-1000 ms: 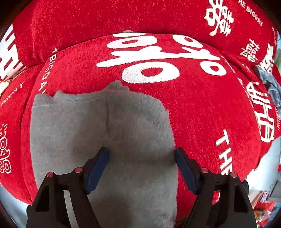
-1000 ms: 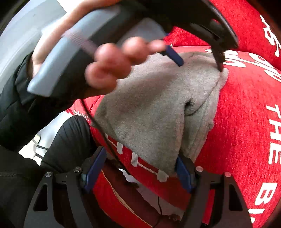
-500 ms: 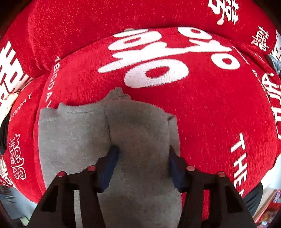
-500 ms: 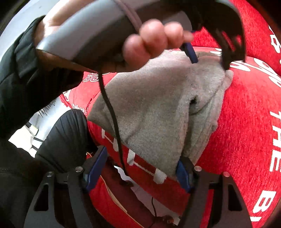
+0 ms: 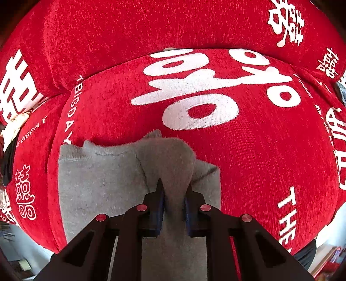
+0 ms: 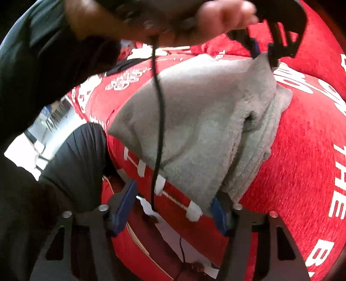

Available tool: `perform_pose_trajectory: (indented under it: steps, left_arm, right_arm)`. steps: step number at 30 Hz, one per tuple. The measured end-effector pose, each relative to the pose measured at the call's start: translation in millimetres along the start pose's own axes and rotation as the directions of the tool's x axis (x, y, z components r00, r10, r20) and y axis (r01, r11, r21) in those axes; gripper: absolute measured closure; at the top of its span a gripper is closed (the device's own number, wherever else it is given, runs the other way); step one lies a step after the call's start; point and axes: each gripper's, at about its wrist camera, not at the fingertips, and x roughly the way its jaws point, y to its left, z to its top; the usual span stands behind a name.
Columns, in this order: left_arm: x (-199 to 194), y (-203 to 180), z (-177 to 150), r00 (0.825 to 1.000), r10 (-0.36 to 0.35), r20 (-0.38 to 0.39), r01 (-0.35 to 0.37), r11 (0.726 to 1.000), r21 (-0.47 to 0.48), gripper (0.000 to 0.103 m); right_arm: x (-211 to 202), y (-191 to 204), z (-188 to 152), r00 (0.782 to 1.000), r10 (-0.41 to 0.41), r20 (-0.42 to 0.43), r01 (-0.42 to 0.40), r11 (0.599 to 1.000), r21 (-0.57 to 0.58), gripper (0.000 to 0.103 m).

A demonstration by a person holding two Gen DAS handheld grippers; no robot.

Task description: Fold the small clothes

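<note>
A small grey fleece garment (image 5: 103, 177) lies partly folded on a red seat cushion (image 5: 259, 151). My left gripper (image 5: 174, 183) points straight down and its jaws are closing, with a raised ridge of the grey fabric pinched between the blue pads. The right wrist view shows the same garment (image 6: 194, 129) draped over the cushion's front edge, with the left gripper (image 6: 262, 49) gripping its far top corner. My right gripper (image 6: 174, 194) is open with its jaws closing slowly. The garment's near corner hangs just beside its right finger (image 6: 218, 211), and nothing is gripped.
The red sofa cover carries large white lettering, with a back cushion (image 5: 151, 26) behind the seat. A black cable (image 6: 159, 108) dangles from the person's hand (image 6: 216, 19) across the garment. A dark-clad leg (image 6: 73, 164) stands left of the cushion. A blue-grey cloth (image 5: 341, 90) sits at the far right.
The left jaws have come together from wide open and bunched the grey cloth into a ridge between them. The left hand has shifted up and right in the right wrist view. The right jaws narrowed slightly.
</note>
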Motion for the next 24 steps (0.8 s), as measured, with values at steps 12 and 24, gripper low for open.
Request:
perform_pose_trajectory:
  steps: [12,24]
  left_arm:
    - [-30,17,-13,0.992,-0.068,0.103,0.063,0.997,0.051,0.020]
    - [-43,137,-89,0.976,0.015,0.218,0.003,0.996,-0.085,0.001]
  right_arm:
    - [-31,-6,4,0.997,-0.065,0.031,0.064,0.998,0.031,0.034]
    - [-40,-13,82,0.989,-0.102,0.111,0.110,0.991,-0.071,0.024]
